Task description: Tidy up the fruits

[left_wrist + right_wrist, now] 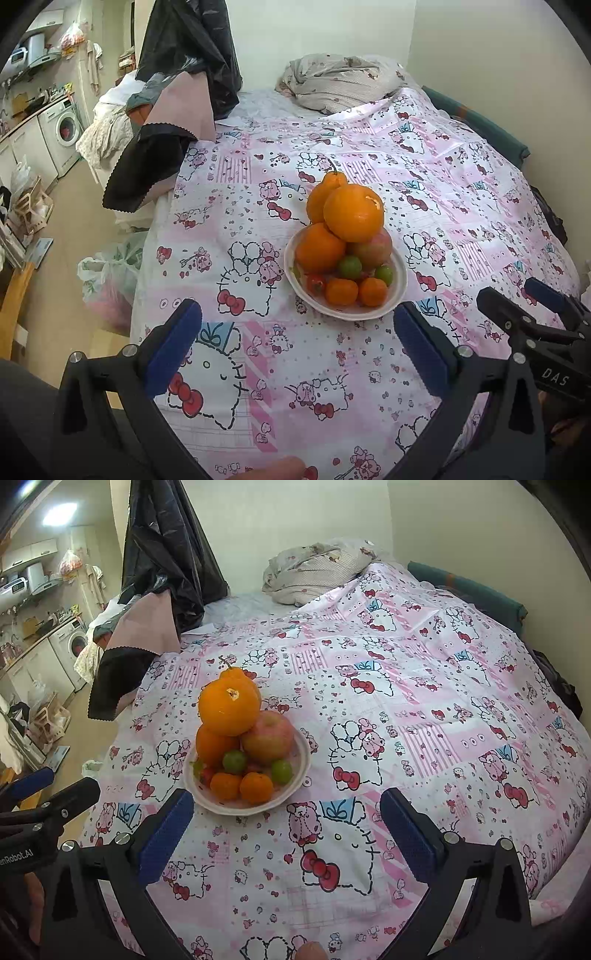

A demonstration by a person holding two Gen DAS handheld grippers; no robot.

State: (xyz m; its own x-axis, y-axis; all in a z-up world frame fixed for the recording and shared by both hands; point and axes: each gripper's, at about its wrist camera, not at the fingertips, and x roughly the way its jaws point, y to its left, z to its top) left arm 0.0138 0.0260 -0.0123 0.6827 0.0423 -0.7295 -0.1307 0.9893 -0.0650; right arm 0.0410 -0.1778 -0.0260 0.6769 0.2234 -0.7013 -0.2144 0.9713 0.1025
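Observation:
A white bowl (395, 291) (301, 771) heaped with fruit stands on the pink cartoon-print bedspread (258, 206) (424, 709). Large oranges (352, 212) (229, 705) are stacked on top, beside a reddish apple (373, 245) (267, 736). Green grapes (350, 266) (234, 761) and small mandarins (341, 291) (256, 787) lie at the front. My left gripper (295, 354) stands open just short of the bowl, nothing between its fingers. My right gripper (286, 840) is also open and empty, the bowl ahead to its left. Each gripper shows at the edge of the other's view.
A crumpled grey quilt (340, 79) (314, 570) lies at the bed's far end. Dark and pink clothes (177, 110) (147, 620) hang over the left corner. A plastic bag (110, 273) sits on the floor to the left. A washing machine (64, 129) stands beyond.

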